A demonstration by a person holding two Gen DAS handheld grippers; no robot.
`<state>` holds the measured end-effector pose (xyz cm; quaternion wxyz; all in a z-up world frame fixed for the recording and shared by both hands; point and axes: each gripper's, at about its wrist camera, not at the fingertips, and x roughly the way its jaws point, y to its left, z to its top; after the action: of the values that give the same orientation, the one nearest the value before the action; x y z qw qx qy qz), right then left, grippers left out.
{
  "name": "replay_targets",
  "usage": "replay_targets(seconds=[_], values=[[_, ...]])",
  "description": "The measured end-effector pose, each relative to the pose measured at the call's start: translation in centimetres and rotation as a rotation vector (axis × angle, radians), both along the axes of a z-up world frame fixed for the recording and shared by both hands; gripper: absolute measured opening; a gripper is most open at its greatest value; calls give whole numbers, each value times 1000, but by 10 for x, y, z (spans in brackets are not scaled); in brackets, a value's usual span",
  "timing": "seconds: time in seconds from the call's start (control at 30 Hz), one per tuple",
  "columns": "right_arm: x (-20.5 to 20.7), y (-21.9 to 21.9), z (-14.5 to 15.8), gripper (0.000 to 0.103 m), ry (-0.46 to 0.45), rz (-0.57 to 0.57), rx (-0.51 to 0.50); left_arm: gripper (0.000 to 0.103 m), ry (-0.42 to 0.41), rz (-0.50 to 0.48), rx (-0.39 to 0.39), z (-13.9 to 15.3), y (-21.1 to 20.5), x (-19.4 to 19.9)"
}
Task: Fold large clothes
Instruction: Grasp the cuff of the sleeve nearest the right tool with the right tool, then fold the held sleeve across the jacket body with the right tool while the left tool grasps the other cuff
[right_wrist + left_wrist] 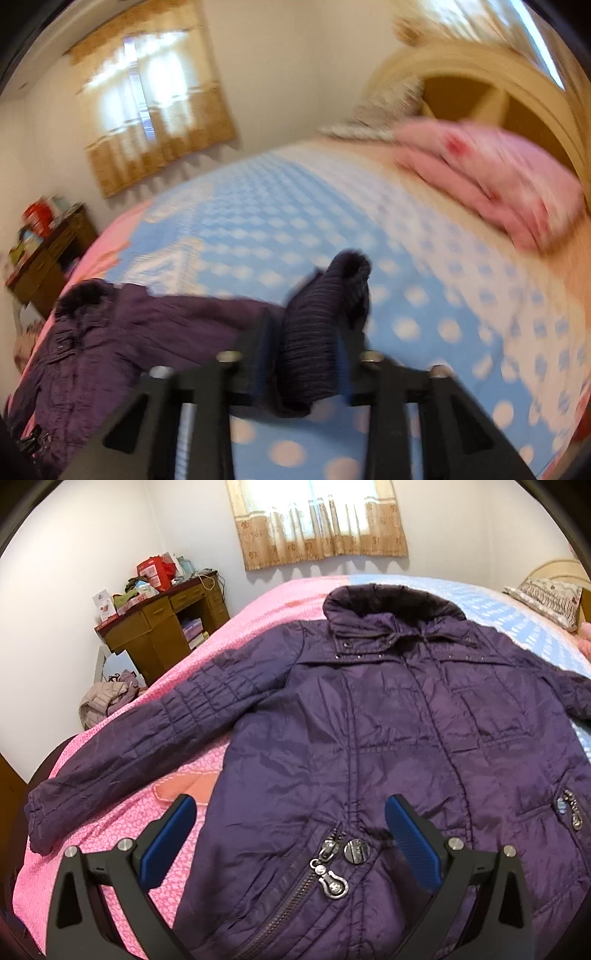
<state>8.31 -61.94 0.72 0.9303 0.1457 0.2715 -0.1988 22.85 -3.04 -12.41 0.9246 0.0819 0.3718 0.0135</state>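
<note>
**A:** Where is the jacket [388, 720] laid, and why that way?

**B:** A purple padded jacket is spread front-up across the bed [122, 823], collar at the far side, hem at the near side. It is laid flat, it would seem, so the sleeves can be folded inward first. The left sleeve [122, 746] is stretched out over the pink cover toward the near left.

**A:** How are the left gripper's fingers held?

**B:** The left gripper [291, 838] is held over the hem near the pocket zip [328, 871], its blue fingers [413, 842] spread wide with nothing pinched between them. It is probably kept there to steady or take the hem.

**A:** And the right?

**B:** The right gripper [310, 354] is clamped on the ribbed cuff [325, 325] of the right sleeve, which is seen raised above the blue dotted sheet [406, 295]. The view is blurred. The cuff is likely gripped so the sleeve can be carried across the chest.
</note>
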Motion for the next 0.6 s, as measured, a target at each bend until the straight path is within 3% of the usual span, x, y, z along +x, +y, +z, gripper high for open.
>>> replay_targets(seconds=[0.1,0.23,0.33,0.6], values=[[32,46,27,9,7,100,-67,103,0,6,-39,3,9,-1],[59,89,35,11,-3,199,-28,103,4,18,-69,3,20,-2],[70,110,23,14,27,282,31,103,-6,25,-95,5,30,-6],[97,213,-33,14,122,553,57,103,-5,29,-121,8,35,-6]])
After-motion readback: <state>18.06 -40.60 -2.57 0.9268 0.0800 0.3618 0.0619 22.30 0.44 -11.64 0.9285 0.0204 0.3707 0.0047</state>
